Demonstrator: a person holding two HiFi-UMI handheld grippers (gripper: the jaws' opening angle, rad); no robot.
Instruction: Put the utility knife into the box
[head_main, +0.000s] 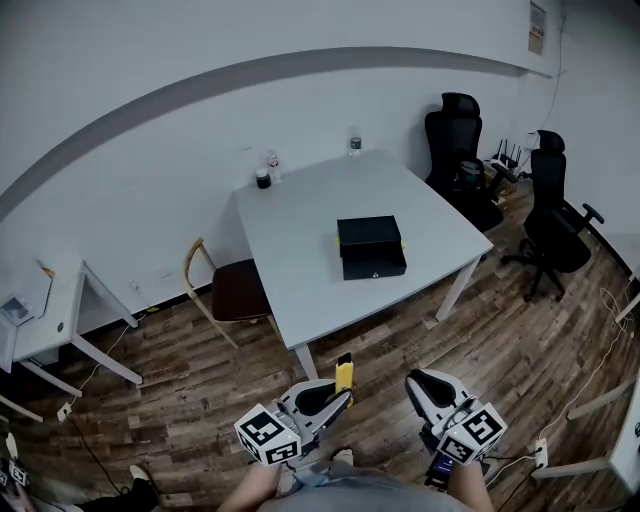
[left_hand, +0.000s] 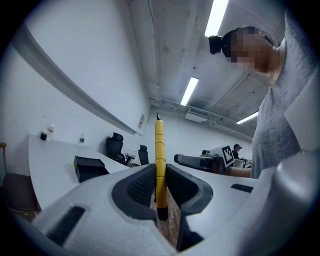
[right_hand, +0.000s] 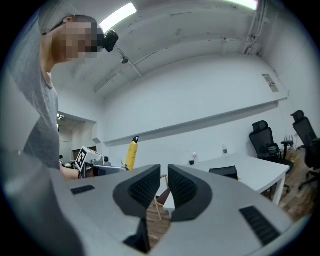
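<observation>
Transport step — left hand-held gripper (left_hand: 159, 176) clamped on the utility knife (left_hand: 159, 150), tip up. Right hand-held gripper (right_hand: 162, 182) empty, jaws slightly apart. Box (head_main: 371, 246) sits on the bench (head_main: 300, 230), well ahead — next move probably calls for a forward carry.

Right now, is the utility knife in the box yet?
Out. The left gripper grips the utility knife, well short of the box on the table.

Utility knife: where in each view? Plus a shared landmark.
Head view: utility knife bottom centre, sticking up from the left gripper.
Left gripper view: utility knife dead centre, upright, clamped between the fingers.
Right gripper view: utility knife left of centre.
Shared landmark: black box on the white table.
</observation>
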